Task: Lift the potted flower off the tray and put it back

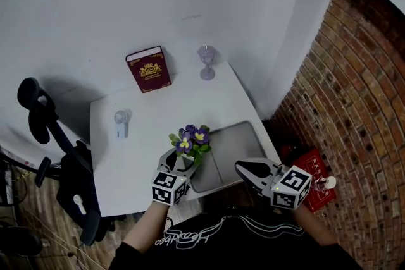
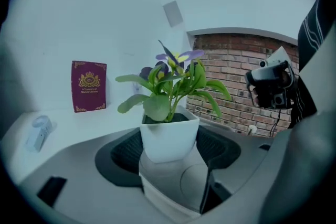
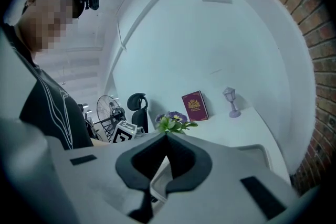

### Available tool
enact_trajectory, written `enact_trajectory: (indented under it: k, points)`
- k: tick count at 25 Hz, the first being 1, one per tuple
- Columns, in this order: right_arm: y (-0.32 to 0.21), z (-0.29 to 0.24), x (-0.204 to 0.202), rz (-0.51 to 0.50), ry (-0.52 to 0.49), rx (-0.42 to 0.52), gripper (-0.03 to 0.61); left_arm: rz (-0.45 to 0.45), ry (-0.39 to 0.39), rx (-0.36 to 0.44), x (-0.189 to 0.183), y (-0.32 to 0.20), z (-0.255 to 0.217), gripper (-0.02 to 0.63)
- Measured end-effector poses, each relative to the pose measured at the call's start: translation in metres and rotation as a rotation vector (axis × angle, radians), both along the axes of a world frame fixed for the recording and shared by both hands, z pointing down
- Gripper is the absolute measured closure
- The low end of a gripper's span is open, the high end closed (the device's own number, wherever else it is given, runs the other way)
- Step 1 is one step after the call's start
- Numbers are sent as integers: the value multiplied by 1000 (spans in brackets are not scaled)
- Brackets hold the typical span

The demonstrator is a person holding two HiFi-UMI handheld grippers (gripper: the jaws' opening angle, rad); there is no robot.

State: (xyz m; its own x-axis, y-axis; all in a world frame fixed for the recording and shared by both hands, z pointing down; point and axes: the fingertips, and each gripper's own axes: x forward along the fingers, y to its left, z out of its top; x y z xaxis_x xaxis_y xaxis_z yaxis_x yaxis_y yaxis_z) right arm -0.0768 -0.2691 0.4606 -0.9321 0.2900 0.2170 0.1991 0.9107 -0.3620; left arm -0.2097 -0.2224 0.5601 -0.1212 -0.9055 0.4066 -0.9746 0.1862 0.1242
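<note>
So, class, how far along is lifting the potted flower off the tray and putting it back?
Done: the left gripper is closed on the potted flower, gripping its white pot. In hand: the lift, with the pot at the left edge of the tray; whether it is clear of the tray I cannot tell. Left: setting it back down and letting go. The right gripper is shut and empty.
</note>
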Motion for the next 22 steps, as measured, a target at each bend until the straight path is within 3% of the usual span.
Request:
enact_trajectory:
  k: [11, 22]
  points:
    - [66, -6, 16, 25, -6, -55, 577, 23, 82, 120, 35, 65, -75, 278]
    - [121, 8, 43, 67, 9, -89, 577, 44, 149, 215, 77, 136, -116, 278]
